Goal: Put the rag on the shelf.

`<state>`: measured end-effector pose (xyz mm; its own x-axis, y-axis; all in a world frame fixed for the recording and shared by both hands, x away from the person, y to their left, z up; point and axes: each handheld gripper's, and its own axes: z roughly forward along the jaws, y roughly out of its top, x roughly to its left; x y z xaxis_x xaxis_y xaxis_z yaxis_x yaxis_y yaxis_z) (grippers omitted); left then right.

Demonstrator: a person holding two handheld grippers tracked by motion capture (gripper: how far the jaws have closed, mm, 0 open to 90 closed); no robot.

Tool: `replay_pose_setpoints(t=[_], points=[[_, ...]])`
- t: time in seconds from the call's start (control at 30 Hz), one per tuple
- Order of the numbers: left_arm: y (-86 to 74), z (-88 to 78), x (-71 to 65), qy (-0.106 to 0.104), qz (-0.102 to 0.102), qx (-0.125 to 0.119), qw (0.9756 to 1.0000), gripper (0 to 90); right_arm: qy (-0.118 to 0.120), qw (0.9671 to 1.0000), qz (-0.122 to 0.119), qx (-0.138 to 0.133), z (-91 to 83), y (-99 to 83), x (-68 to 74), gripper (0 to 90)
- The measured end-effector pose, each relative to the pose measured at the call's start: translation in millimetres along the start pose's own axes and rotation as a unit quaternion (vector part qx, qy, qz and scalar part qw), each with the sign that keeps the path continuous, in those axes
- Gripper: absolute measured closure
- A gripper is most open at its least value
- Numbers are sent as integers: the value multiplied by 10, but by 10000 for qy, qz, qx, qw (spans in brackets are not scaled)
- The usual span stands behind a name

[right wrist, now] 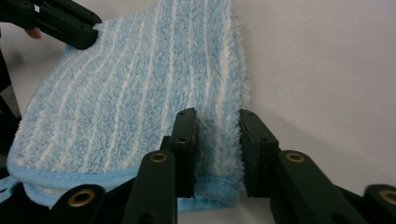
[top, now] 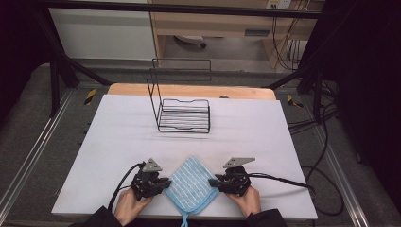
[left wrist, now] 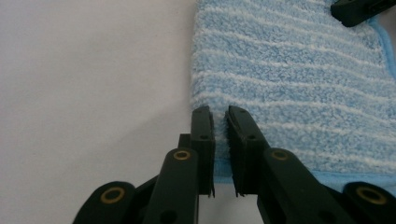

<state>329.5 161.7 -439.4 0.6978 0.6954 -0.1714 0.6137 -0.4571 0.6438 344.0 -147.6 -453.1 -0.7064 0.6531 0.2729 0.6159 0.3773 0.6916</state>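
Observation:
A light blue towel with white stripes lies folded like a diamond near the front edge of the white table. My left gripper is at its left corner. In the left gripper view the jaws stand almost together, pinching the towel at its edge. My right gripper is at the right corner. In the right gripper view its jaws squeeze a thick fold of the towel between them. Each gripper view also catches the other gripper's tip at the far corner.
A black wire rack with a tall back frame stands at the middle rear of the table. A wooden board edge runs behind it. Cables trail off to the right. A towel loop hangs over the front edge.

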Motion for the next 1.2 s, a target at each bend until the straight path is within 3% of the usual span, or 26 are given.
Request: replay_pose_setpoints(t=[0.13, 0.33, 0.63, 0.93, 1.2], points=[[-4, -13, -4, 18, 34, -8, 10000, 819, 194, 9998, -13, 14, 4, 29, -23, 805], [-11, -28, -23, 73, 69, -82, 9999, 826, 343, 9994, 9, 41, -26, 129, -77, 829], [-16, -22, -73, 296, 8, -308, 9991, 825, 48, 9994, -339, -52, -16, 384, -146, 831], [-42, -16, -128, 496, -200, -388, 9978, 825, -157, 9972, -732, -22, 202, 656, -204, 832], [-65, -8, -171, 659, -159, -413, 9968, 796, -257, 9953, -934, 28, 371, 764, -226, 824]])
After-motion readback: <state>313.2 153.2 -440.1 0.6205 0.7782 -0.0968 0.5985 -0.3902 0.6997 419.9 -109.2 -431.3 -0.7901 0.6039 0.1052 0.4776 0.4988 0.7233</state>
